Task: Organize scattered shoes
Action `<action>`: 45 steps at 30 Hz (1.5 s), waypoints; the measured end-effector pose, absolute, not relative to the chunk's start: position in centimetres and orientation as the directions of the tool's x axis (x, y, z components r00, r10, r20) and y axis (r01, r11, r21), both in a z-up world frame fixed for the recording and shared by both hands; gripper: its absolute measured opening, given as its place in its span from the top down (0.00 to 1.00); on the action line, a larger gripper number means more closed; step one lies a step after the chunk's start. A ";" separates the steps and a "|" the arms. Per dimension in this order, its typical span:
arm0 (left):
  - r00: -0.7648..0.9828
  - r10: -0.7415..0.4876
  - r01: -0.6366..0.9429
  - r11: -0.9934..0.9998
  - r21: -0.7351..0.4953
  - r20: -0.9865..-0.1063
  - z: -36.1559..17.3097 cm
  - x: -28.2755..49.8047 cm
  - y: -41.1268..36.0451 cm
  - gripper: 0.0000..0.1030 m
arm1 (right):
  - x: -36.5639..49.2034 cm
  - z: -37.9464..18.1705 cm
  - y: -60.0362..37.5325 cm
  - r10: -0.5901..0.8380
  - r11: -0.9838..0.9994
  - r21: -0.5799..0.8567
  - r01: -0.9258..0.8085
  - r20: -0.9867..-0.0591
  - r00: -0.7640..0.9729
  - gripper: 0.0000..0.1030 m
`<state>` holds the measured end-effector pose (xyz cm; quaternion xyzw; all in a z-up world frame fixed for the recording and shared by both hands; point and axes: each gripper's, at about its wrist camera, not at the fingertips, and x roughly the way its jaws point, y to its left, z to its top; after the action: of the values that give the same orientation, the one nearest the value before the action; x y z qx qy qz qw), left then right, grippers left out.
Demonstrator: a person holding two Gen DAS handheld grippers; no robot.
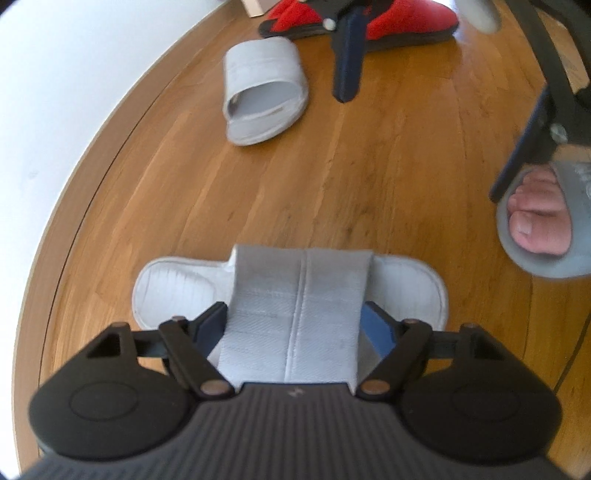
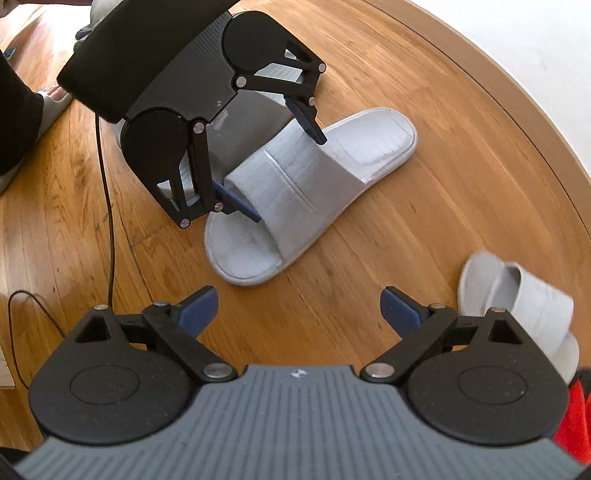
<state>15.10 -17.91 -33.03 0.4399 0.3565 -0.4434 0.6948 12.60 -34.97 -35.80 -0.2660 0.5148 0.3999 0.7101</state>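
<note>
Left gripper [image 2: 286, 177]: its two blue fingers straddle the strap of the near grey slide [image 1: 299, 295], one finger at each open end of the strap and close against the fabric; whether they pinch it hard I cannot tell.
Right gripper [image 2: 299, 308]: spread wide, nothing between its blue fingertips [image 2: 199, 306]; it hangs over bare floor just on the person's side of the near slide.
Near grey slide: flat on its sole on the wood floor [image 1: 351, 177], lying crosswise under the left gripper.
Second grey slide [image 1: 264, 90]: apart from the near slide, further out on the floor toward the wall; in the right wrist view it lies beside the right gripper's outer finger.
Red slippers [image 1: 410, 22]: a pair beyond the second slide, furthest from the near slide, partly hidden behind the right gripper.
Person's foot [image 1: 539, 218]: toes in a grey slide, off to the right of the near slide.
Black cable [image 2: 107, 206]: runs across the floor left of the near slide.
</note>
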 end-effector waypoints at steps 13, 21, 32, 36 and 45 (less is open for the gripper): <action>0.366 -0.359 0.891 0.403 0.211 -0.859 -29.8 16.1 -14.8 0.19 | 12.7 -36.2 -33.4 0.281 0.482 -0.029 -0.876 -0.942 0.186 0.08; 0.327 -0.355 0.870 0.476 0.132 -0.876 -27.6 14.0 -9.2 0.18 | 11.0 -38.6 -30.5 0.287 0.022 -0.356 -0.934 -0.893 0.347 0.05; 0.334 -0.258 0.766 0.635 0.102 -0.907 -24.3 9.3 1.5 0.17 | 12.4 -43.6 -23.9 0.218 -0.102 -0.387 -0.916 -0.907 0.359 0.15; 0.369 -0.211 0.670 0.736 0.102 -0.905 -22.9 8.4 5.6 0.14 | 14.0 -42.7 -24.2 0.138 0.223 -0.325 -0.919 -0.923 0.360 0.19; 0.387 -0.156 0.467 0.883 0.047 -0.909 -22.2 6.3 11.9 0.14 | 11.4 -40.2 -24.6 0.125 0.303 -0.242 -0.922 -0.949 0.290 0.19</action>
<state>6.29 11.89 -22.18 0.1495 0.5200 -0.1902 0.8192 11.41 -24.56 -40.17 -0.4425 0.4500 0.3905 0.6702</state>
